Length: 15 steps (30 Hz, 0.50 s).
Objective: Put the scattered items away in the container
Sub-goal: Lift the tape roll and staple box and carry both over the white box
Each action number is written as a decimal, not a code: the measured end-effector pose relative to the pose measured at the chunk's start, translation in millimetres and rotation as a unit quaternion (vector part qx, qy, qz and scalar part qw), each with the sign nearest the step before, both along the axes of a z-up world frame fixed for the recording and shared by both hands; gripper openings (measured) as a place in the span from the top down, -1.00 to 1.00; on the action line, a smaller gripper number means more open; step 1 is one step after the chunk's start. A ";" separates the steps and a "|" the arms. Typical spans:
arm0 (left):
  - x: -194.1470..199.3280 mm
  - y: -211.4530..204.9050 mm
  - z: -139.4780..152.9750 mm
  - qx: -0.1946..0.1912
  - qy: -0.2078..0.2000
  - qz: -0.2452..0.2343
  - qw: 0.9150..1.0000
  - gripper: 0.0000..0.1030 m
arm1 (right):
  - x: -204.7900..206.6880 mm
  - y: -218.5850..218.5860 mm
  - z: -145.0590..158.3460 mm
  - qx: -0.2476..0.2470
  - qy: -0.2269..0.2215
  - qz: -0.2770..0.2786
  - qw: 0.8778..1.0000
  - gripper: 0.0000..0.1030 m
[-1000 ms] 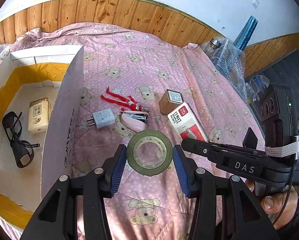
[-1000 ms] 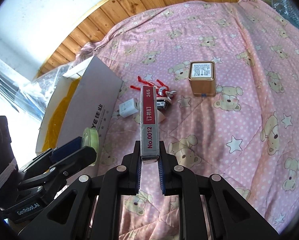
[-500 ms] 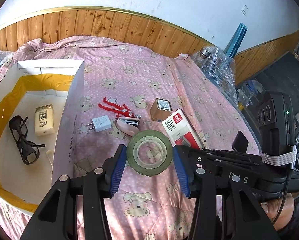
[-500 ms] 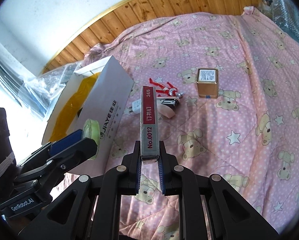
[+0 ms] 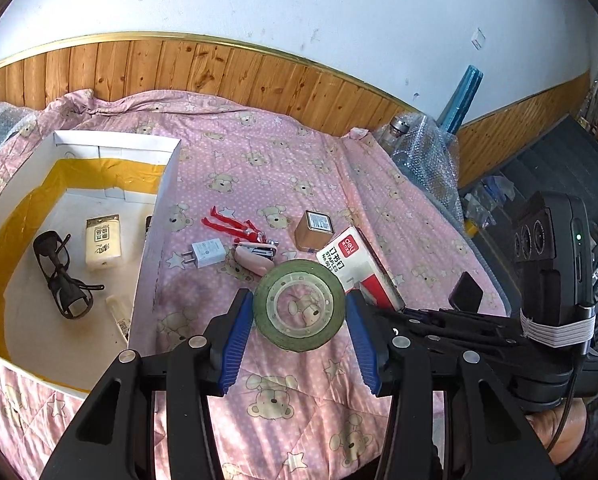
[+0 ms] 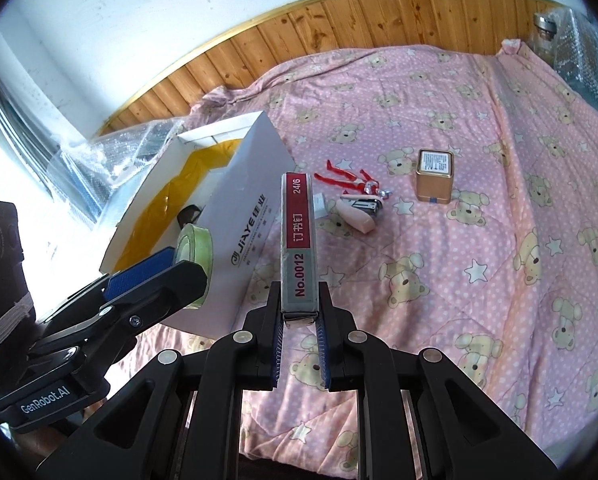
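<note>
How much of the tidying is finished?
Some. The glasses and tissue pack lie in the white box. The left tongs hold the tape roll, the right tongs the staple box. On the quilt: charger, stapler, red toy, gold tin.

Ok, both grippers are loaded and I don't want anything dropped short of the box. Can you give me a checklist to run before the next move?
1. Left gripper holding the tape roll: ok, both blue pads touch its rim.
2. Right gripper holding the staples box: ok, but gripped only at one end, most of it sticking out.
3. Box open with bare floor: ok; glasses and a small packet leave space.
4. Loads above the box opening: not ok, both hang over the blanket.
5. Grippers clear of each other: cannot tell; they are close together.
</note>
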<state>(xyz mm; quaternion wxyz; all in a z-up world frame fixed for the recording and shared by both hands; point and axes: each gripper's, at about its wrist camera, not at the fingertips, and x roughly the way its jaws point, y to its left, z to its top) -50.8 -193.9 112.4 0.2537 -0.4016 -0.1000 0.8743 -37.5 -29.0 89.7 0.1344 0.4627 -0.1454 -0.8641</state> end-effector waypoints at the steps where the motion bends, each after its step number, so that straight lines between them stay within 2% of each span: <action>1: 1.4 -2.5 1.8 0.002 0.003 0.002 1.000 0.05 | 0.7 -3.1 2.4 0.002 0.002 0.003 1.000 0.70; 15: 10.2 -48.6 16.6 0.031 0.020 0.041 0.998 0.05 | 0.0 -43.0 27.2 0.021 0.023 0.040 0.999 0.70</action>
